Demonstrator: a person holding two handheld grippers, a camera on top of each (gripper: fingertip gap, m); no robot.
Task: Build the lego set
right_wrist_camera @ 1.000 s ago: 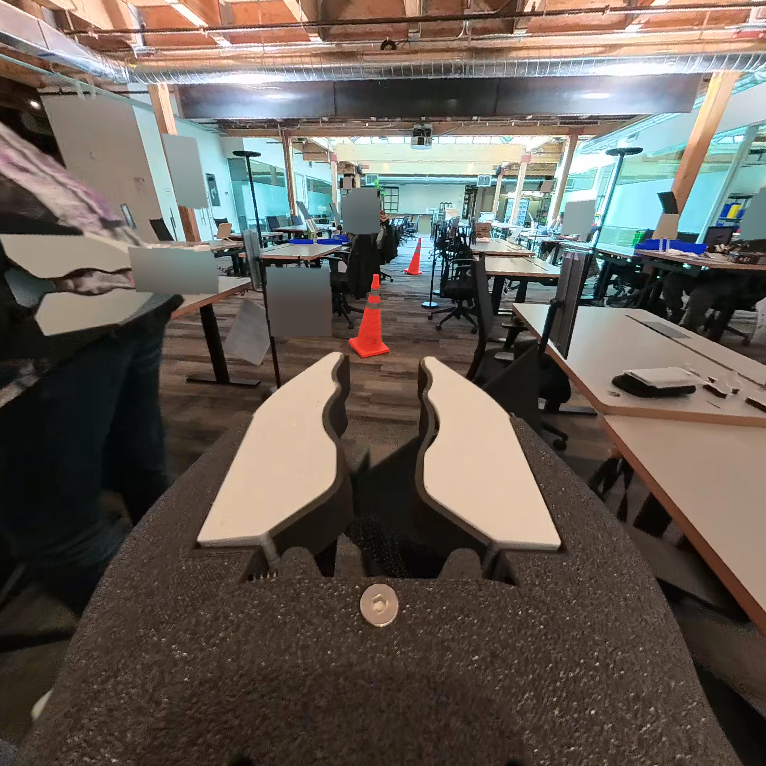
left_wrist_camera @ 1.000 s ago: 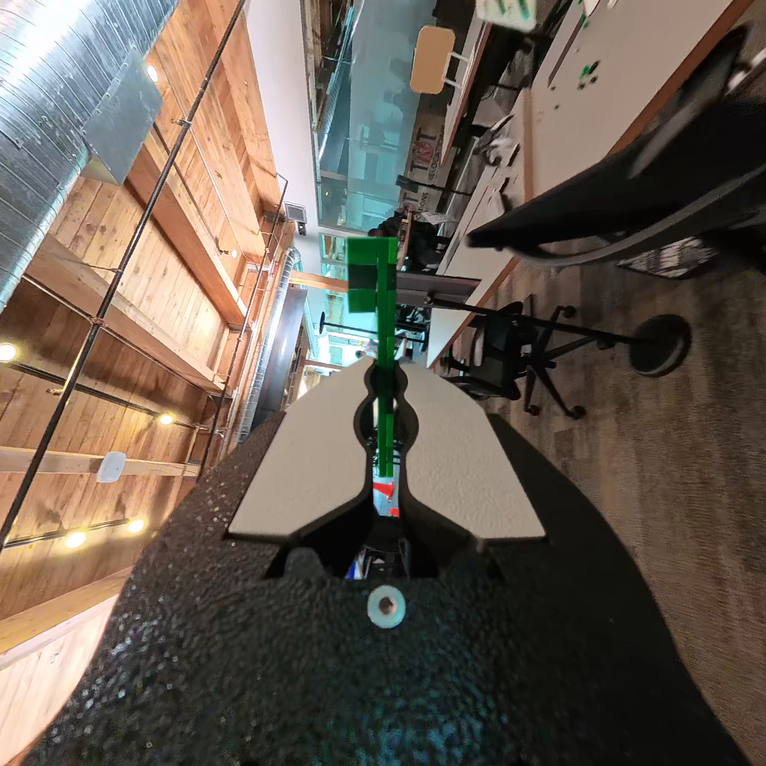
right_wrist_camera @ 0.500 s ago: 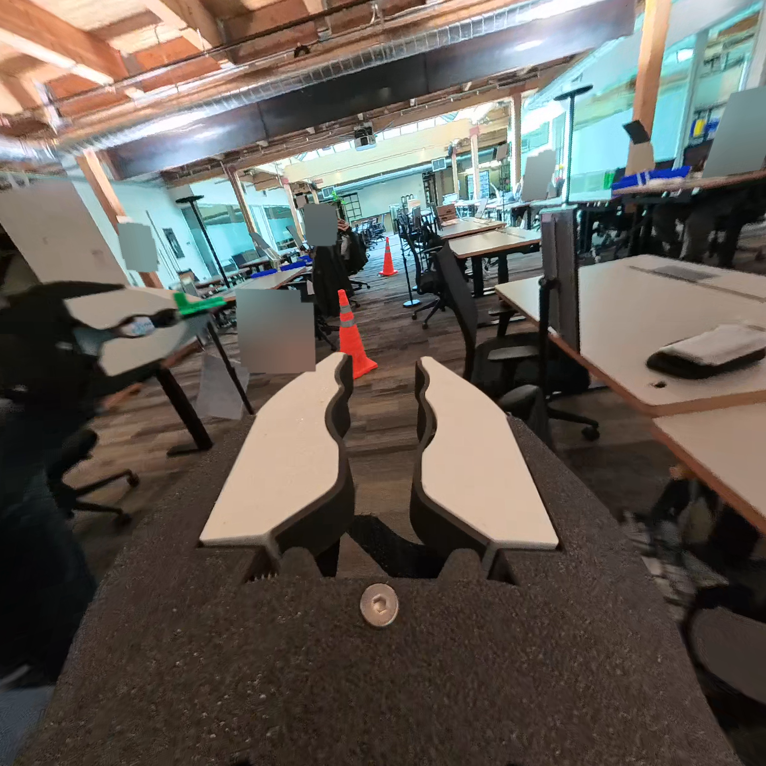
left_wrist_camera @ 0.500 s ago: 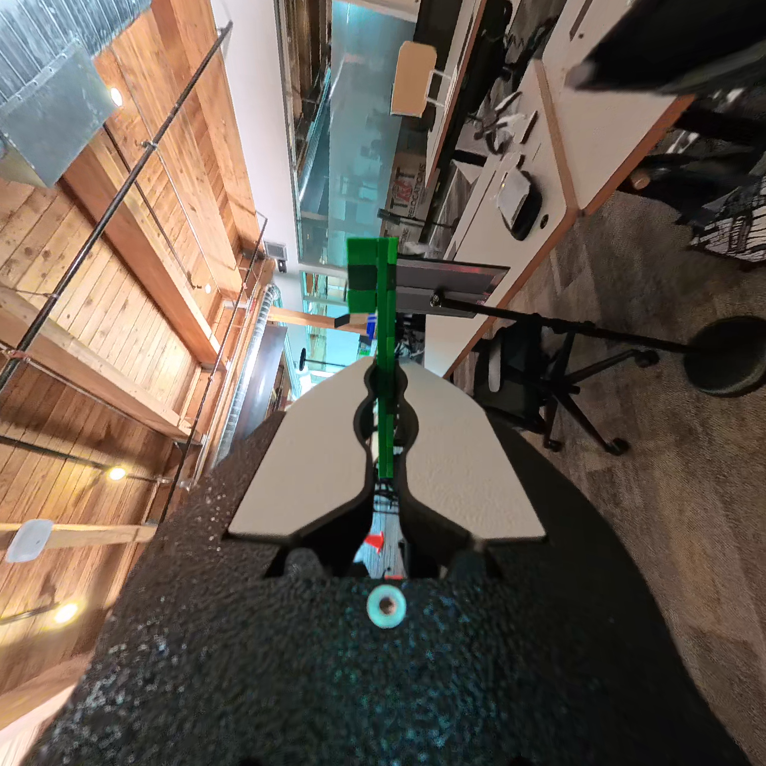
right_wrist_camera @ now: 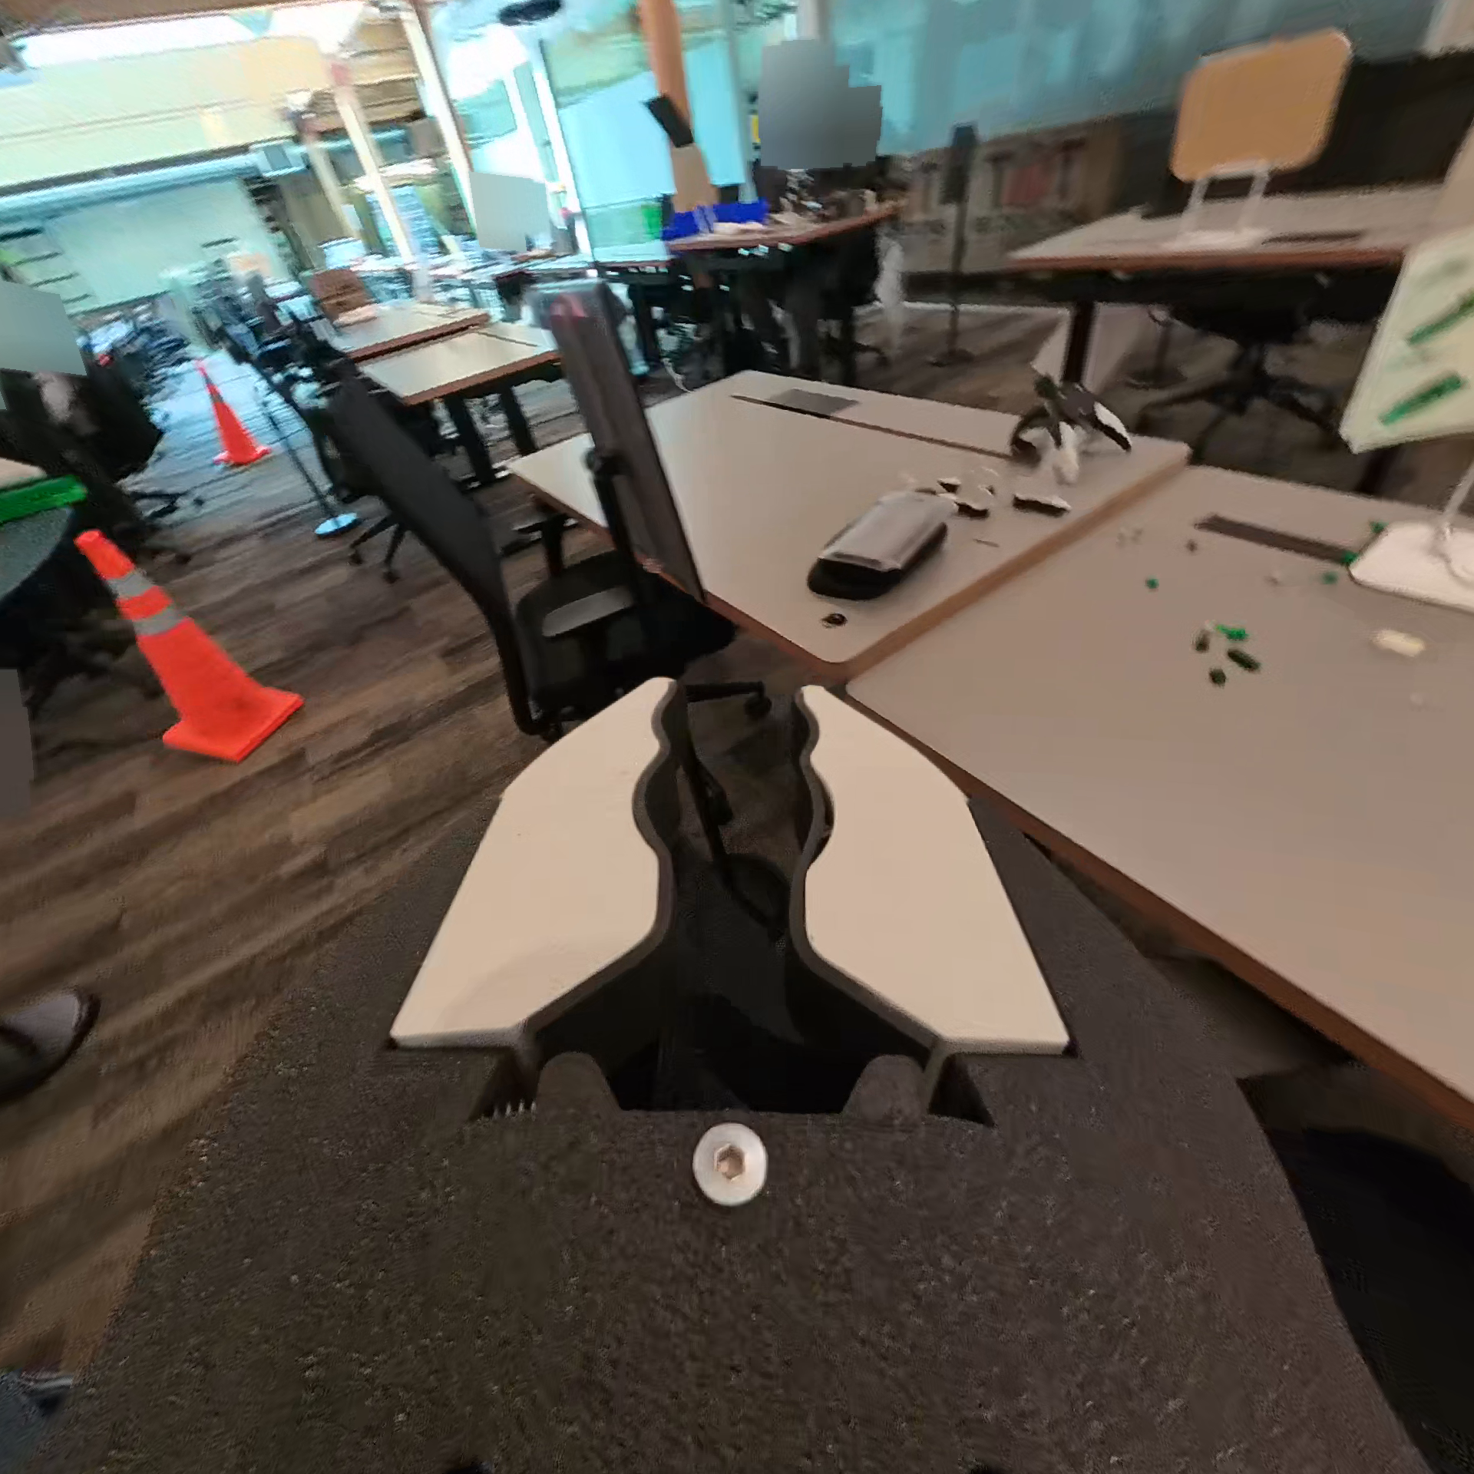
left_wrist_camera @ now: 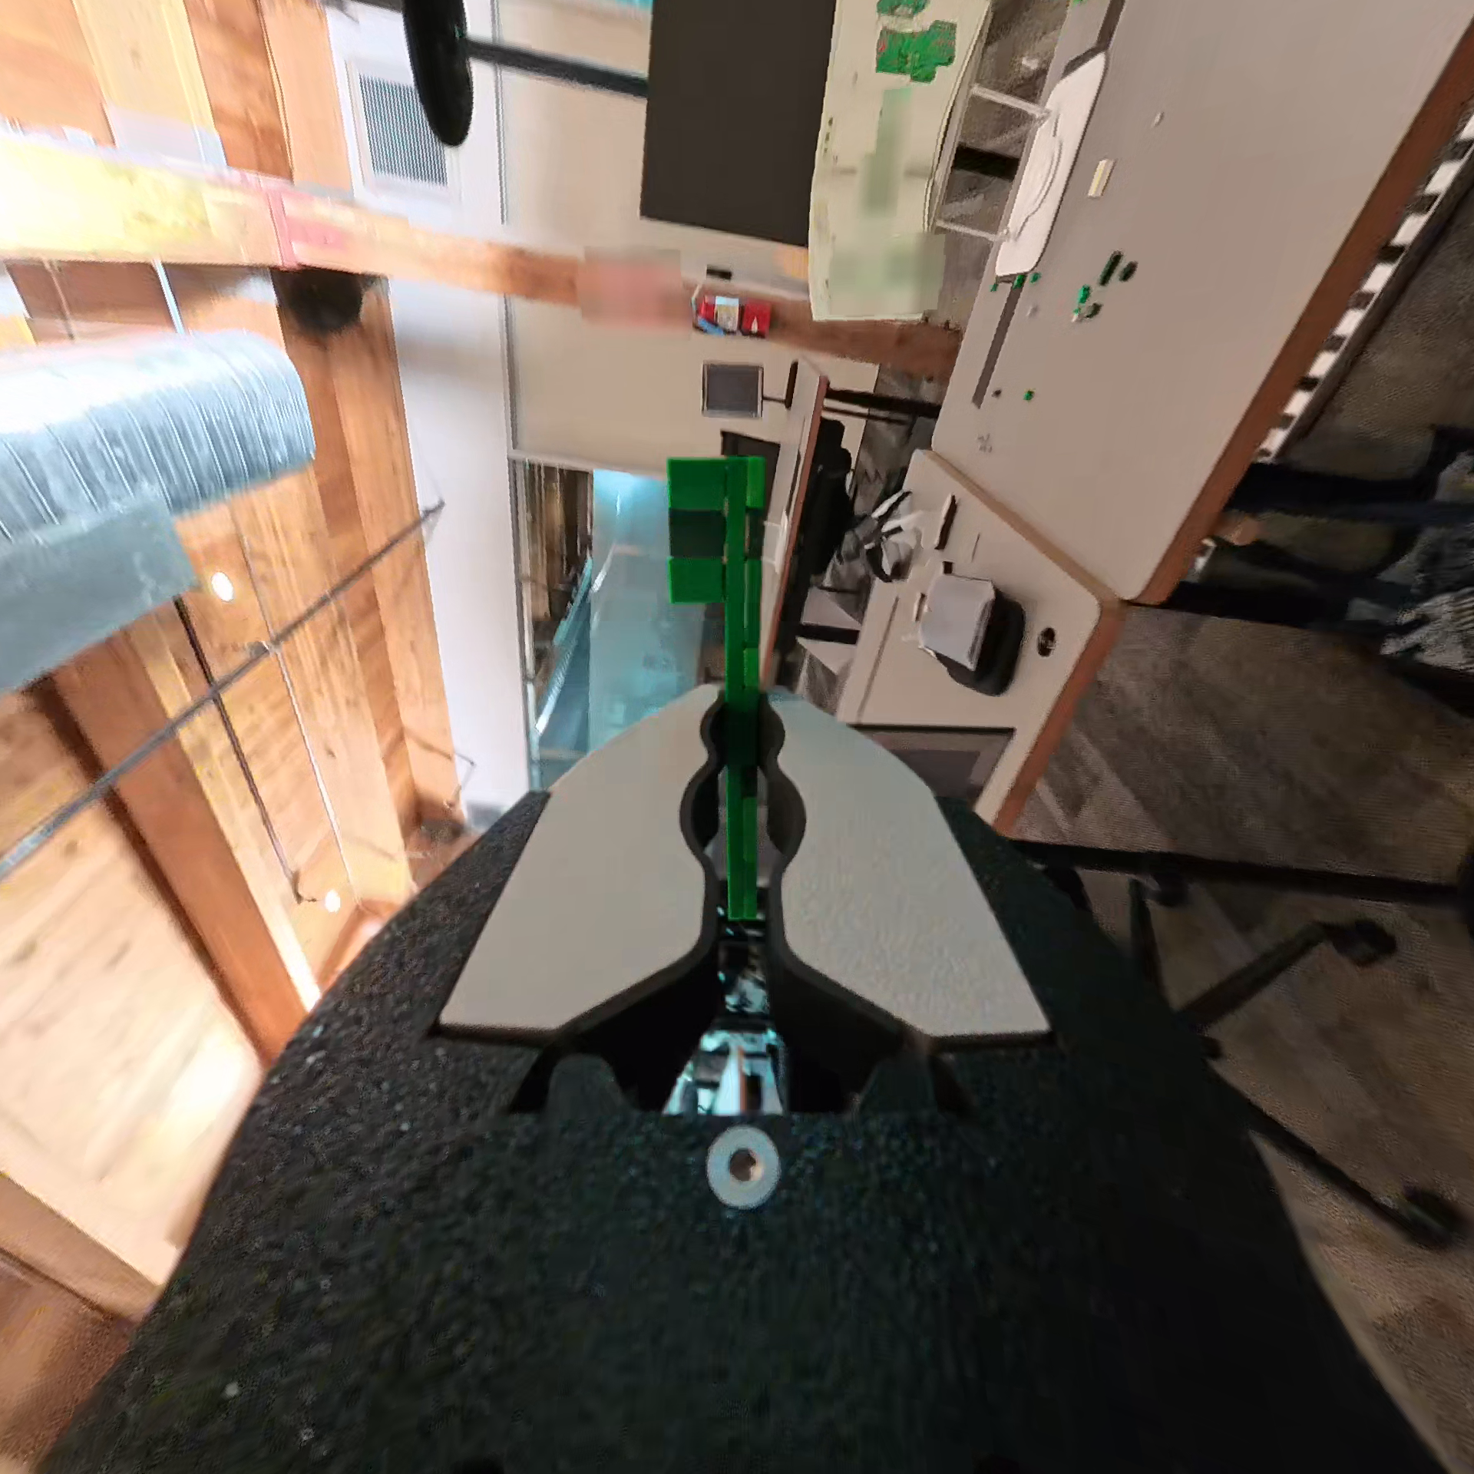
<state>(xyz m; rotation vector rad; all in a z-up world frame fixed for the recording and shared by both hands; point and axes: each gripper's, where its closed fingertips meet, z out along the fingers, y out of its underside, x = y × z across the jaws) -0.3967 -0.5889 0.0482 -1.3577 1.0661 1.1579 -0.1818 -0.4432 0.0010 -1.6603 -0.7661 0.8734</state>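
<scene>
A: Starting at our left gripper (left_wrist_camera: 743, 702): its jaws are closed onto the green lego assembly (left_wrist_camera: 742, 638), a thin strip of plates seen edge-on. Its long axis runs straight out along the fingers, and a short block of light and dark green bricks juts off its far end to one side.

B: And our right gripper (right_wrist_camera: 738, 702)?

A: Its jaws stand parted with nothing between them; we see only floor and an office chair (right_wrist_camera: 558, 590) through the gap.

B: So where does the next piece lie?

A: The loose green lego pieces (right_wrist_camera: 1224, 646) are scattered on the grey table (right_wrist_camera: 1117, 758), ahead and to the right of the right gripper's jaws, well apart from them. Beyond them stands the instruction sheet holder (right_wrist_camera: 1420, 558).

B: Which hand is nearer?

A: We judge the right one, being free and angled toward that table. The left view is rolled sideways and blurred, so we can't say how far the assembly is from the tabletop; the same pieces (left_wrist_camera: 1093, 299) show only as small specks far off there.
</scene>
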